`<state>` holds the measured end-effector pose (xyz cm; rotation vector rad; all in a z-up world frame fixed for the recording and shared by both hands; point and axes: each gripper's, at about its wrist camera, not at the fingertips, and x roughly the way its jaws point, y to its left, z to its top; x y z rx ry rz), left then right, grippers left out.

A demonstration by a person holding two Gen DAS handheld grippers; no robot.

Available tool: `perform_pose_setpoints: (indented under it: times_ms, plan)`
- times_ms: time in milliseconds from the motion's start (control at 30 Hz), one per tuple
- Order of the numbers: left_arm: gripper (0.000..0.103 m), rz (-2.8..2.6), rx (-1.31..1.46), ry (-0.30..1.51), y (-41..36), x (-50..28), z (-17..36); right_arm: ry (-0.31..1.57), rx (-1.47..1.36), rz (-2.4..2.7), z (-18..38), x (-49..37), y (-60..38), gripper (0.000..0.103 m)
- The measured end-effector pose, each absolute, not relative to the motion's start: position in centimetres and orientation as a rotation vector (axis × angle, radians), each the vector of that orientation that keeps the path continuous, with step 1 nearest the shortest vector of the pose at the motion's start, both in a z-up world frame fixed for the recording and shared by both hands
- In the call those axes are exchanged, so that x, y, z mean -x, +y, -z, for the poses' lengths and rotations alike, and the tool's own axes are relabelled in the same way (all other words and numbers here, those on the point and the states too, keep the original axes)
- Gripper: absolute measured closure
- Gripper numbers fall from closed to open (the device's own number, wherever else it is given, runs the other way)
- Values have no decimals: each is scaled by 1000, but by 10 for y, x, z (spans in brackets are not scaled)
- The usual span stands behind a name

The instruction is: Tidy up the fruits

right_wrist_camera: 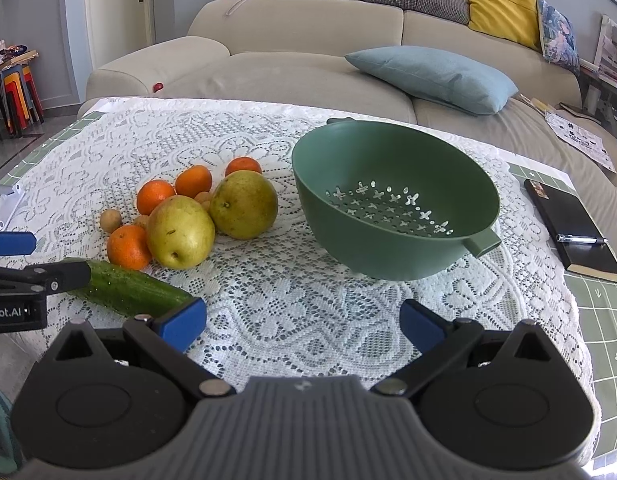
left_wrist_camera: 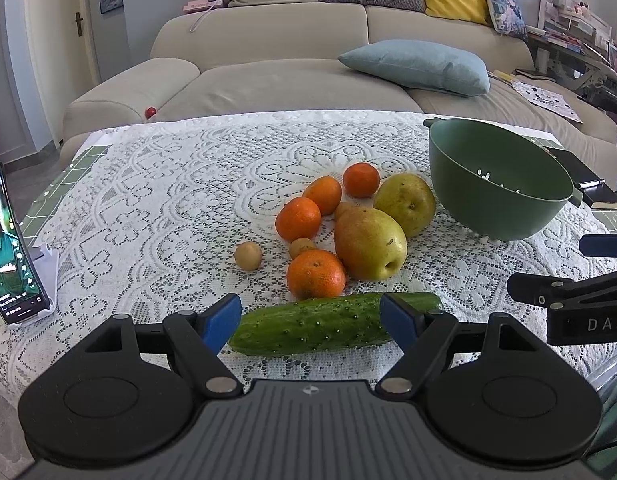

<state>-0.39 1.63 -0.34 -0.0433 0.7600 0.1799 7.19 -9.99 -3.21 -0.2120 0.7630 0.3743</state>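
Note:
A green cucumber (left_wrist_camera: 320, 322) lies across the lace cloth; it also shows in the right wrist view (right_wrist_camera: 128, 290). My left gripper (left_wrist_camera: 310, 320) is open with its blue pads on either side of the cucumber, not closed on it. Behind it lie several oranges (left_wrist_camera: 315, 274), two yellow-green pears (left_wrist_camera: 368, 244) (left_wrist_camera: 406, 203) and small brown fruits (left_wrist_camera: 248, 256). A green colander (right_wrist_camera: 392, 204) stands empty at the right. My right gripper (right_wrist_camera: 302, 322) is open and empty above bare cloth, in front of the colander.
A phone on a white stand (left_wrist_camera: 8, 248) is at the left table edge. A black notebook with a pen (right_wrist_camera: 572, 232) lies right of the colander. A beige sofa (left_wrist_camera: 288, 80) with cushions stands behind the table.

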Motion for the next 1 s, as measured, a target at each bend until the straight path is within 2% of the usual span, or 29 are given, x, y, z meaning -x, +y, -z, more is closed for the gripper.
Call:
perform_pose_setpoints:
  times_ms: [1000]
  plan:
    - [10,-167,52,759,16,5,4,770,230,-383,36,-72,-95,4]
